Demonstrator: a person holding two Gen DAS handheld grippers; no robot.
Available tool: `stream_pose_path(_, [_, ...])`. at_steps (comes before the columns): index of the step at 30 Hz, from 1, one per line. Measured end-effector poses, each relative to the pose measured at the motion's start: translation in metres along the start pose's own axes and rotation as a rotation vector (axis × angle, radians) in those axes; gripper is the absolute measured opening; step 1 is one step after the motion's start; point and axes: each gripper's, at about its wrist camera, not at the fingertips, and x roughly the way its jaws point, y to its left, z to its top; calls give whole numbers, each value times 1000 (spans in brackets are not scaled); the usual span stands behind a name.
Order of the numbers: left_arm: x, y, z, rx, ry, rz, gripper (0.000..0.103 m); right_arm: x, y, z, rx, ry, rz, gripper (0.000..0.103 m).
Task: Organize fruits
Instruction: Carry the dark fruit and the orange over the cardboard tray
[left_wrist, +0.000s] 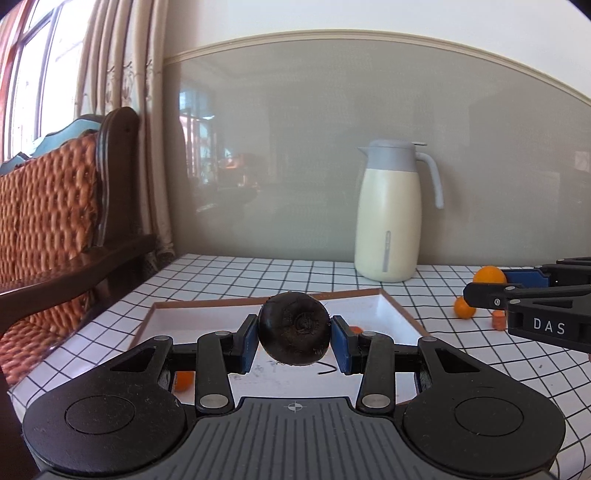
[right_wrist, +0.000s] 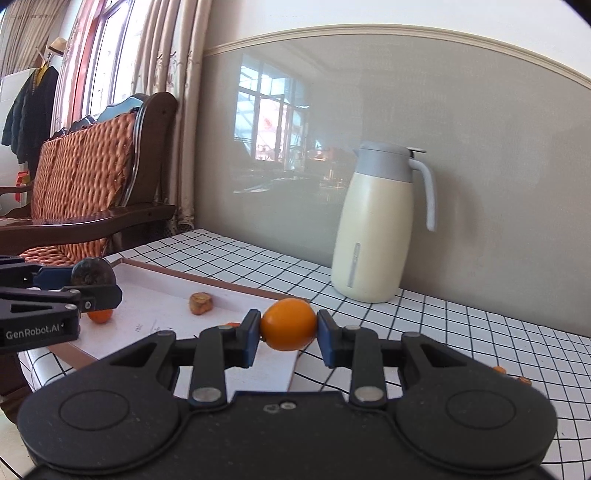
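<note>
From the left wrist view, the left gripper (left_wrist: 294, 330) is closed on a dark round fruit (left_wrist: 294, 328) — both blue pads press its sides, and it is held above the white tray (left_wrist: 388, 308) with the brown rim. The fruit and the gripper's body hide much of the tray floor. A small orange piece (left_wrist: 183, 380) shows only partly through the gap by the left finger, and another orange bit (left_wrist: 355, 329) peeks out just behind the right pad; what either one is cannot be made out. At the right edge the right gripper (left_wrist: 484, 284) is cut off by the frame, and only the top of its orange fruit (left_wrist: 489, 275) shows above the near finger. Beyond it on the checked tablecloth (left_wrist: 258, 273) lie a small orange fruit (left_wrist: 464, 307) and a reddish chunk (left_wrist: 498, 320). A cream jug (left_wrist: 388, 221) stands far back by the wall.

From the right wrist view, the right gripper (right_wrist: 289, 329) is clamped on the orange fruit (right_wrist: 289, 324), held between its pads over the tray's (right_wrist: 207, 282) near right corner. On the tray floor lie a brownish-orange piece (right_wrist: 201, 302) and, half hidden under the left gripper (right_wrist: 96, 280), a small orange one (right_wrist: 99, 315). The dark fruit (right_wrist: 93, 271) is mostly covered by that gripper's near finger. Two orange scraps (right_wrist: 511, 374) at the far right are too small to identify.
</note>
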Motion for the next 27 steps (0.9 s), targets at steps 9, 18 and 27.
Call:
stream_pose_path(9, [0, 30, 0, -23, -4, 54, 42, 7, 22, 9, -16, -23, 38, 24])
stream_pose_path(18, [4, 68, 5, -52, -16, 131, 42, 24, 46, 19, -42, -40, 72, 24])
stream_pose_path(27, [12, 91, 12, -89, -28, 166, 42, 43, 52, 29, -17, -56, 69, 24])
